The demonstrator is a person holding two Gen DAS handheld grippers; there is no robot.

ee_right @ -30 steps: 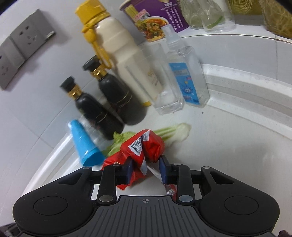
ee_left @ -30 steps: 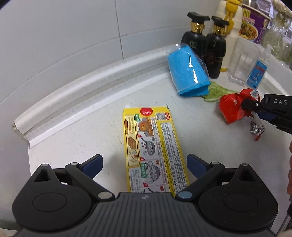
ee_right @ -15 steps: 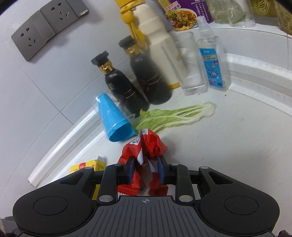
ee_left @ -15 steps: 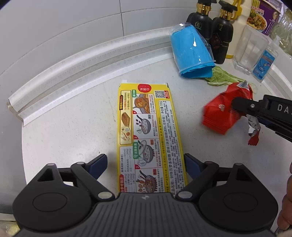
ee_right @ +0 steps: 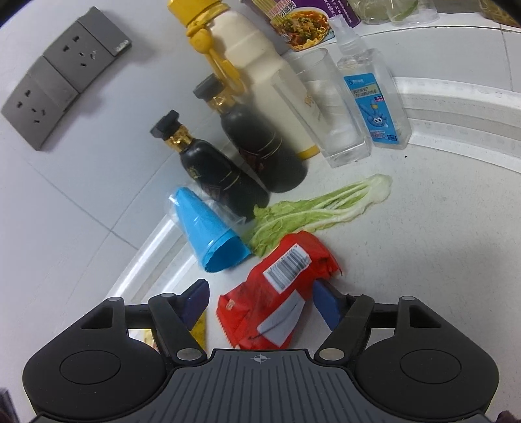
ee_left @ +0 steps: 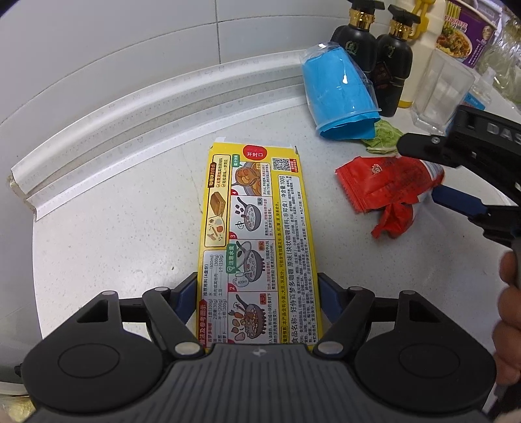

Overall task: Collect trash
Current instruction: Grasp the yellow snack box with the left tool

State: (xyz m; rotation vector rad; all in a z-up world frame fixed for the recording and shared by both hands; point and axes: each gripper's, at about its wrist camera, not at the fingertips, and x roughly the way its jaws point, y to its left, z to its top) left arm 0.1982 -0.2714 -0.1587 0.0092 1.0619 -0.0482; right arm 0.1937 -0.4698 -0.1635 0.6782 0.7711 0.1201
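Observation:
A flat yellow food box lies on the white counter. My left gripper has its blue pads touching the box's two long edges at its near end. A crumpled red snack wrapper lies on the counter between the spread fingers of my right gripper, which is open; it also shows in the left wrist view, with the right gripper over it. A blue plastic cup lies on its side, and a green cabbage leaf lies beside it.
Two black bottles, a cream bottle with a yellow cap, a clear glass, a small spray bottle and a purple noodle cup stand at the back. Wall sockets are at the left. A white moulding edges the counter.
My right gripper has opened and let the red wrapper down onto the counter, nearer the box. My left gripper has closed in onto the yellow box's edges.

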